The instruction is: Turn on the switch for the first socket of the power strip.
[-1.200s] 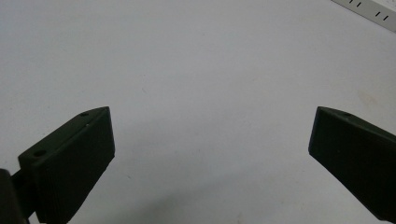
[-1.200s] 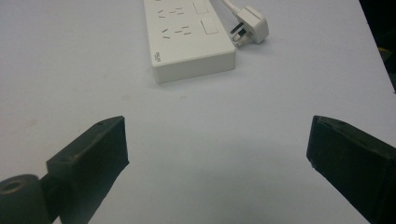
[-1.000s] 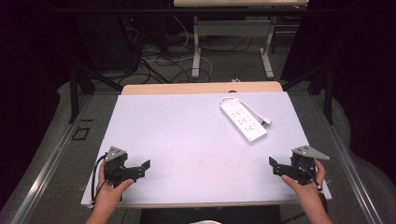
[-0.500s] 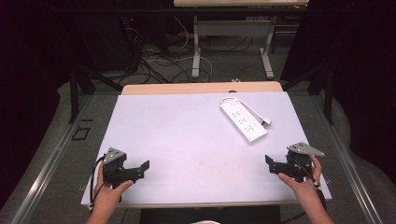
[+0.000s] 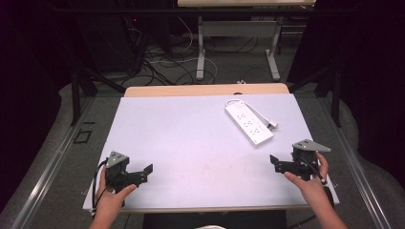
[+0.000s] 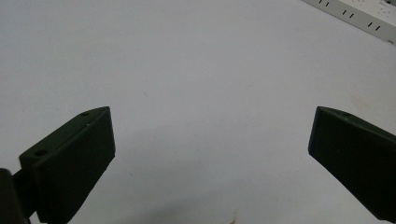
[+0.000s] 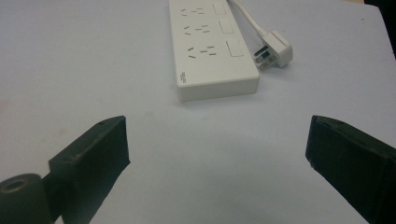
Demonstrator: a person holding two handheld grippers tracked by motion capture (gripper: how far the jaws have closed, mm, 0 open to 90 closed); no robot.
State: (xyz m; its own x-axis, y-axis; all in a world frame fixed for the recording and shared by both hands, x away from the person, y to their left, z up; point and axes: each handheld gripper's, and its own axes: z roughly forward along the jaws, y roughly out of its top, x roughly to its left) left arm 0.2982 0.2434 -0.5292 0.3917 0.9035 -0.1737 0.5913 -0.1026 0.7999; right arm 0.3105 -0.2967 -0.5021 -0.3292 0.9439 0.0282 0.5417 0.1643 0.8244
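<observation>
A white power strip [image 5: 249, 124] lies flat on the pale table top [image 5: 191, 138], toward the far right, with its cord looped behind it and its plug [image 5: 272, 124] resting beside it. My right gripper [image 5: 275, 161] hovers near the front right edge, open and holding nothing. In the right gripper view [image 7: 217, 154] the power strip [image 7: 210, 46] and its plug [image 7: 275, 51] lie just ahead of the jaws. My left gripper [image 5: 147, 171] is at the front left, open and holding nothing. The left gripper view [image 6: 210, 154] catches the power strip [image 6: 355, 16] far off at the top right.
The wooden table edge [image 5: 205, 89] shows behind the pale sheet. On the floor beyond the table lie cables [image 5: 162, 62], and the legs of another table [image 5: 201, 47] stand there. Dark drapes hang on both sides.
My right gripper has shifted a little forward and left toward the power strip. The left gripper has barely moved.
</observation>
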